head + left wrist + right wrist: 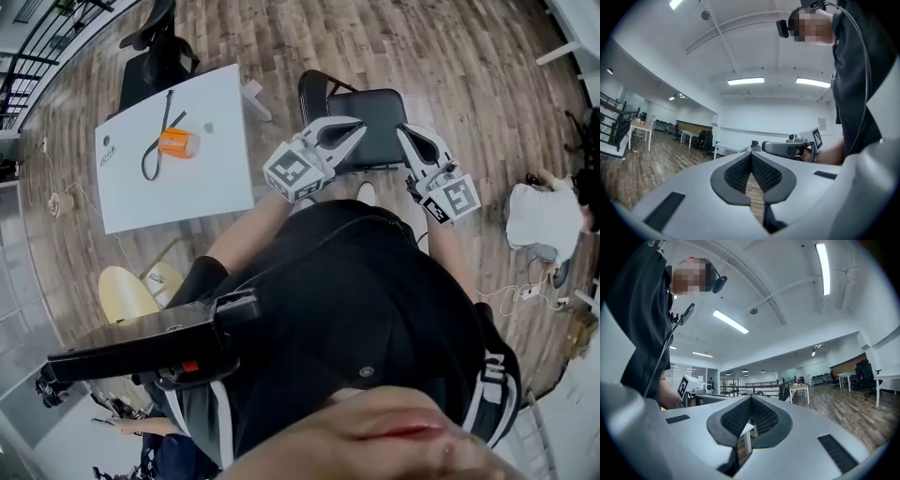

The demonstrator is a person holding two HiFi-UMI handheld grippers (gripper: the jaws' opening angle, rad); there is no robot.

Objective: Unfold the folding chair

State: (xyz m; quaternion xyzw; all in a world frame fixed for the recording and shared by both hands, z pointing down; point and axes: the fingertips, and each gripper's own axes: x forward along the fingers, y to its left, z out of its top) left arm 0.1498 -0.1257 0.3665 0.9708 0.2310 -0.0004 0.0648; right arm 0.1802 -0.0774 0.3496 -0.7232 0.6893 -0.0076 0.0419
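Observation:
The black folding chair (380,112) stands on the wood floor in front of me, its seat lying flat and its back frame (317,86) on the far side. In the head view both grippers hang above the seat, apart from it. My left gripper (360,126) is shut with nothing between its pads, and so is my right gripper (404,132). The left gripper view shows the pads (740,171) pressed together, with the right gripper (785,149) beyond them. In the right gripper view the pads (736,420) meet too. The chair is hidden in both gripper views.
A white table (216,187) stands to the left with an orange object (178,142) and a black cable on it. Behind it is a black office chair (155,52). A yellow seat (127,295) is lower left. A person in white (544,220) sits at the right.

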